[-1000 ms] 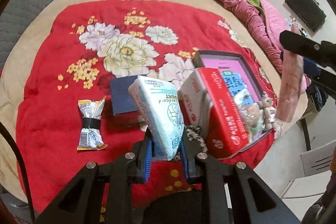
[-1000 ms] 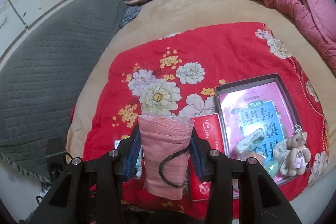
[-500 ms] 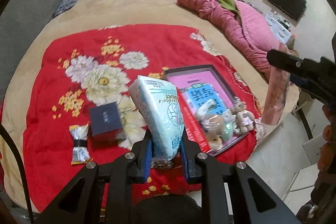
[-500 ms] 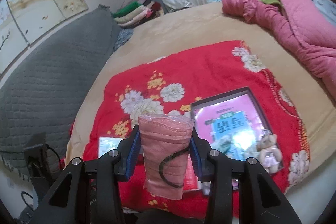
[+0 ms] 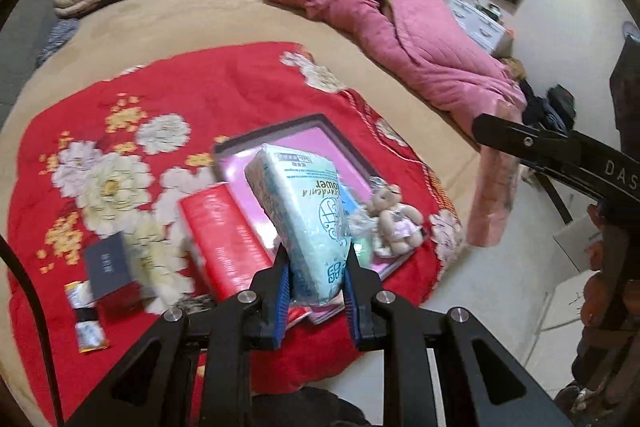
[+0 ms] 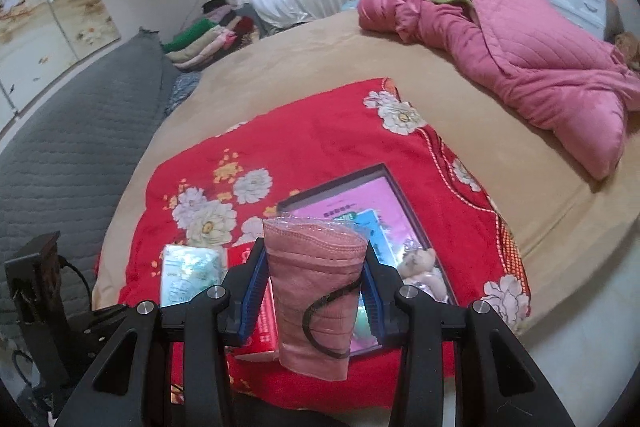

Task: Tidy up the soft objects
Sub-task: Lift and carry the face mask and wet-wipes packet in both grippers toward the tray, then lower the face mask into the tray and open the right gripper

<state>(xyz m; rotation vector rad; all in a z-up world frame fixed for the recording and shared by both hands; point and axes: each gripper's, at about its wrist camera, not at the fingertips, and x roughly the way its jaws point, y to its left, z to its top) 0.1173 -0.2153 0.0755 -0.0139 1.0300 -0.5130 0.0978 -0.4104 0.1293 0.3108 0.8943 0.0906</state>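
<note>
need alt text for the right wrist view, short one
The right tongs grip a pink face mask in clear wrap above a red floral blanket on a bed. Below lie a shallow box holding a small teddy bear, and a red packet.

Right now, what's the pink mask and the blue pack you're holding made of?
The pink mask looks like soft, matte woven-type fabric with stitched edges, inside a clear shiny plastic sleeve. The blue pack seems to be tissues in thin glossy plastic wrap: it crinkles and dents where the left gripper squeezes.

Red blanket (image 6: 328, 131) with white-and-yellow flowers — pale-blue tissue pack (image 5: 308, 215), dusty-pink mask (image 6: 316, 291), magenta quilt (image 6: 532, 55)
</note>
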